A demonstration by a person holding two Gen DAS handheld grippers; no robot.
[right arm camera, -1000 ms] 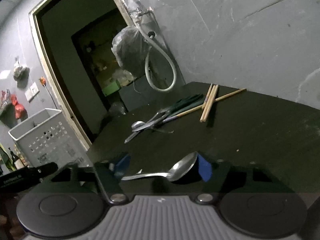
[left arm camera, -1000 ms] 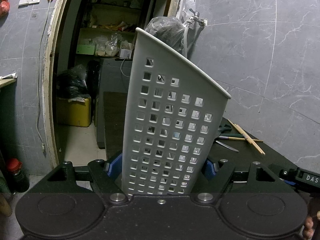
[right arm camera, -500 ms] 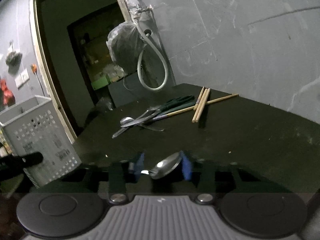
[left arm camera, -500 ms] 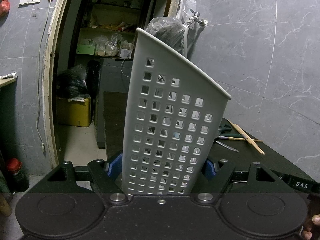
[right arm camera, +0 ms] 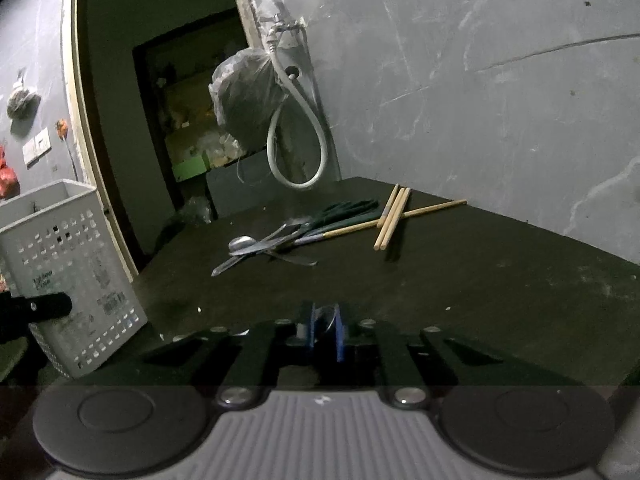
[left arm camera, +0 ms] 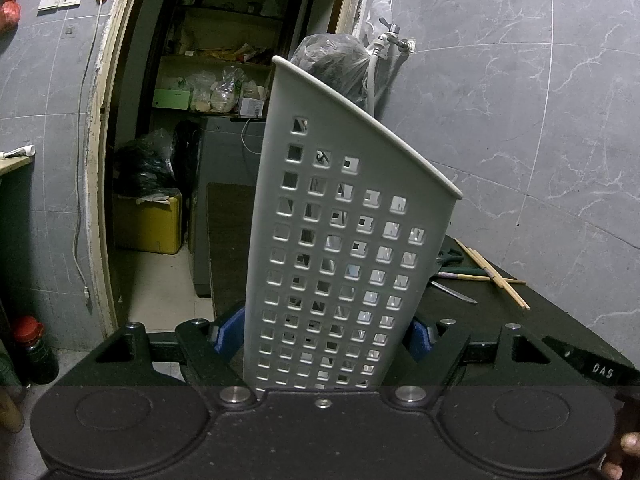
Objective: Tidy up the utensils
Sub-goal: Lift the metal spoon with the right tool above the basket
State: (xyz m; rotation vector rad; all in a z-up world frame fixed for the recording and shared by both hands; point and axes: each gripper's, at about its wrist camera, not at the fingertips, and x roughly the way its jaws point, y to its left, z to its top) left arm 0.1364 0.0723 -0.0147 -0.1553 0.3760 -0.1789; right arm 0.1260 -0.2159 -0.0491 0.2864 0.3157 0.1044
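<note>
Spoon (right arm camera: 325,314) pinched in right gripper (right arm camera: 323,330), basket (right arm camera: 70,272) off to its left.

Right jaws nearly shut on the spoon, little of it visible. Left gripper (left arm camera: 326,330) clamped wide around the basket (left arm camera: 340,248), upright at the tabletop's (right arm camera: 460,280) left edge. Remaining cutlery (right arm camera: 272,244) and chopsticks (right arm camera: 394,216) piled near far edge, well apart.

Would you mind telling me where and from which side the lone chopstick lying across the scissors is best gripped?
Grip the lone chopstick on its bare right-hand stretch, past the pair of chopsticks, coming from above with the jaws across its width. Its other end runs under the scissors and cutlery pile, so only that stretch looks free. The right gripper is already shut on a spoon.
</note>
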